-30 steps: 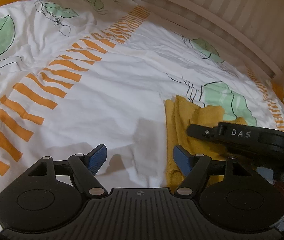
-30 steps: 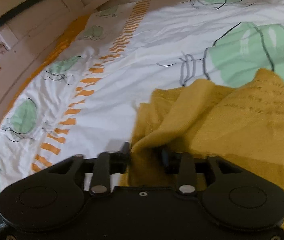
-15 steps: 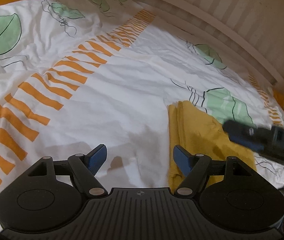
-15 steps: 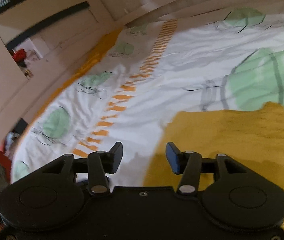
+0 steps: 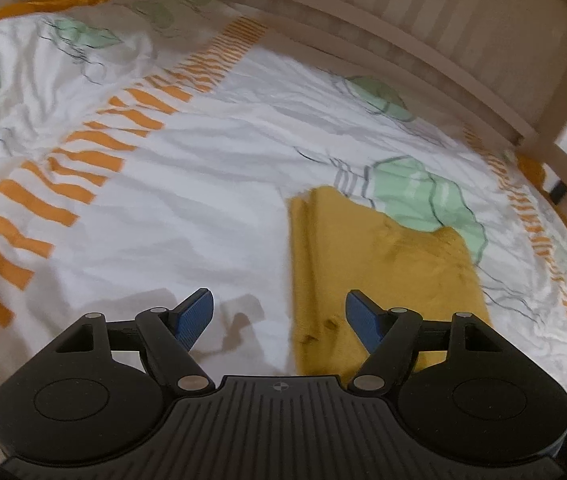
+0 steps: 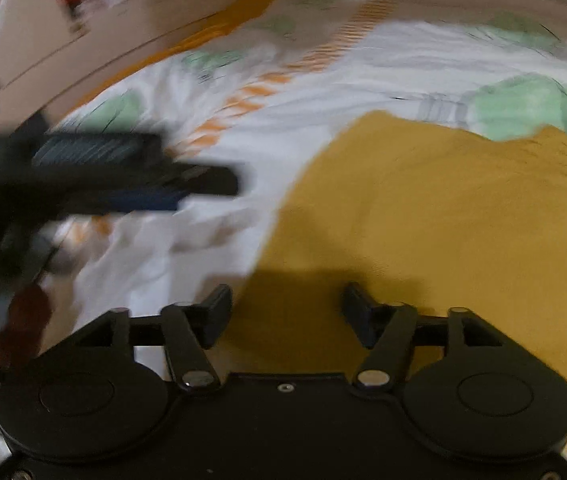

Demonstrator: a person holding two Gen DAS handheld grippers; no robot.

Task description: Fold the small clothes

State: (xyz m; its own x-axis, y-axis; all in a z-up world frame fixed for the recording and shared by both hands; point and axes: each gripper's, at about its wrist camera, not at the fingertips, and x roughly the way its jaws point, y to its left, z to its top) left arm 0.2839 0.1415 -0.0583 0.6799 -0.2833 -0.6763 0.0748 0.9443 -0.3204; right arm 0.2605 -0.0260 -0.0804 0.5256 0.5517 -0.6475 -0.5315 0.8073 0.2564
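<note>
A mustard-yellow knitted garment (image 5: 379, 272) lies folded flat on the bed, right of centre in the left wrist view and filling the middle right of the right wrist view (image 6: 443, 216). My left gripper (image 5: 279, 316) is open and empty, its right finger over the garment's near left edge. My right gripper (image 6: 285, 312) is open and empty, above the garment's near edge. The left gripper also shows blurred at the left of the right wrist view (image 6: 123, 172).
The bed has a white cover (image 5: 187, 208) with orange stripes and green leaf prints. A pale slatted headboard (image 5: 423, 32) curves along the far side. A wooden bedpost (image 5: 559, 132) stands at the far right.
My right gripper opened, let go of the yellow garment and drew back out of the left wrist view. The garment now lies flat. The left gripper stayed open.
</note>
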